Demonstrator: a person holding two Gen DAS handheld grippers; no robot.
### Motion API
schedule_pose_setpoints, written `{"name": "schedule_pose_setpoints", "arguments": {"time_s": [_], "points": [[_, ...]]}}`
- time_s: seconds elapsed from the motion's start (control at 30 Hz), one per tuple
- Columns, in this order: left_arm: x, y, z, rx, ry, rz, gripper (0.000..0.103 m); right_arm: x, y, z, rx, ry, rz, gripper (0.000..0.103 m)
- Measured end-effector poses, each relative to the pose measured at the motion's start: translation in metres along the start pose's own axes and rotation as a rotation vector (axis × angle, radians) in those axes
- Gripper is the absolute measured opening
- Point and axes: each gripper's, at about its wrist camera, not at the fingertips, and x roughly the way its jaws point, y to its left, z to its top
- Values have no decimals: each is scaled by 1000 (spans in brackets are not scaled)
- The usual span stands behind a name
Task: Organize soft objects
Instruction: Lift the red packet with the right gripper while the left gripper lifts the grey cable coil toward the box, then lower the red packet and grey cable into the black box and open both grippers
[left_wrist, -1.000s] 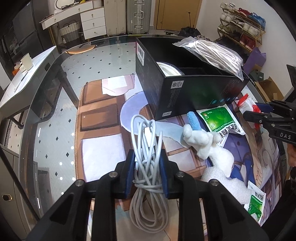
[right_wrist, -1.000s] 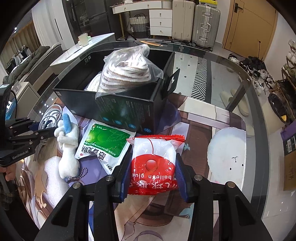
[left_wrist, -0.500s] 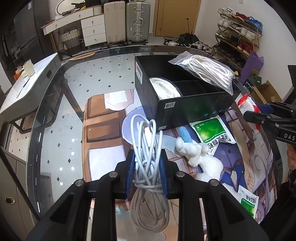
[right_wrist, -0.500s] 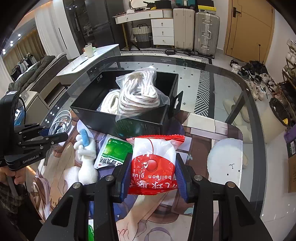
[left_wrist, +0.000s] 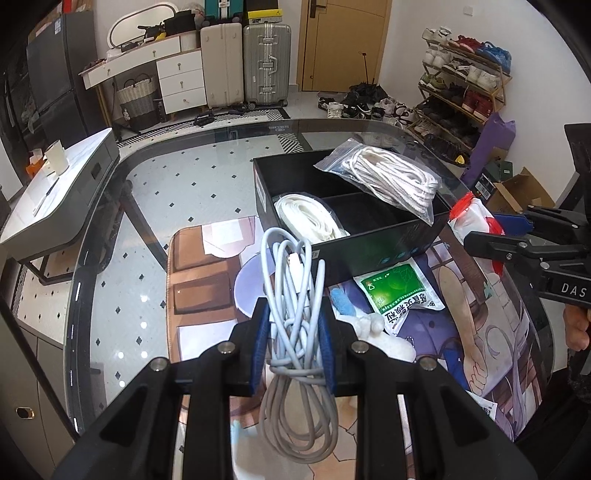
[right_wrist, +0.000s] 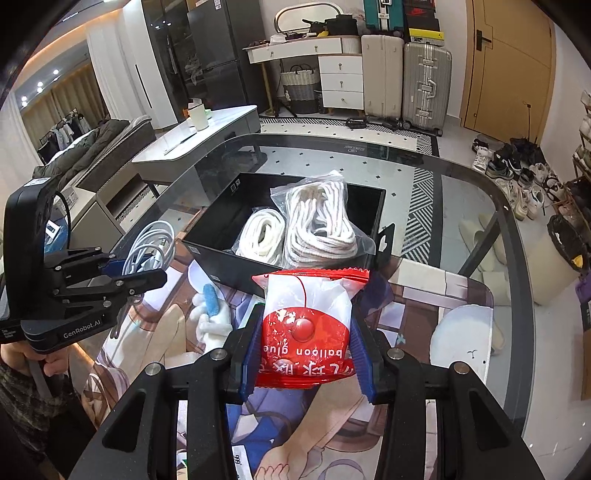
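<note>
My left gripper (left_wrist: 293, 325) is shut on a coiled grey-white cable (left_wrist: 295, 295) and holds it above the table, near the front left of the black box (left_wrist: 373, 245). My right gripper (right_wrist: 304, 350) is shut on a red and white balloon glue packet (right_wrist: 306, 317), held high in front of the box (right_wrist: 218, 258). The box holds a white rope coil (left_wrist: 310, 219) and a bagged white rope (left_wrist: 391, 181) resting on its rim. A white plush toy (right_wrist: 210, 314) and a green packet (left_wrist: 400, 291) lie on the printed mat.
The glass table (left_wrist: 155, 221) has a rounded edge, with tiled floor below. White foam (left_wrist: 391, 345) lies by the plush toy. Another green packet shows at the mat's near right edge (left_wrist: 487, 406). Suitcases, a dresser and a shoe rack stand far behind.
Both grippers have risen with their loads; the box and table items look lower and farther. The box interior now shows from above.
</note>
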Motion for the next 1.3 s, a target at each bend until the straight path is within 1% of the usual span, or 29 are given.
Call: {"name": "schedule_pose_setpoints", "arguments": {"time_s": [0.3,0.63,0.8,0.97,1.3], "points": [[-7,-10,14,29,-19,-11,23,-3,10,17,-12,-17,11,43],[-15,-8,38,19,-47,-27,23,4,7,40,-15,-24,-2,43],[-10,-5,49,11,-44,-30,23,7,2,51,-17,-31,-17,43],[-5,-7,61,24,-48,-20,23,14,1,65,-27,-39,-28,43],[4,-13,85,30,-70,-44,23,27,3,82,-34,-38,-28,43]]}}
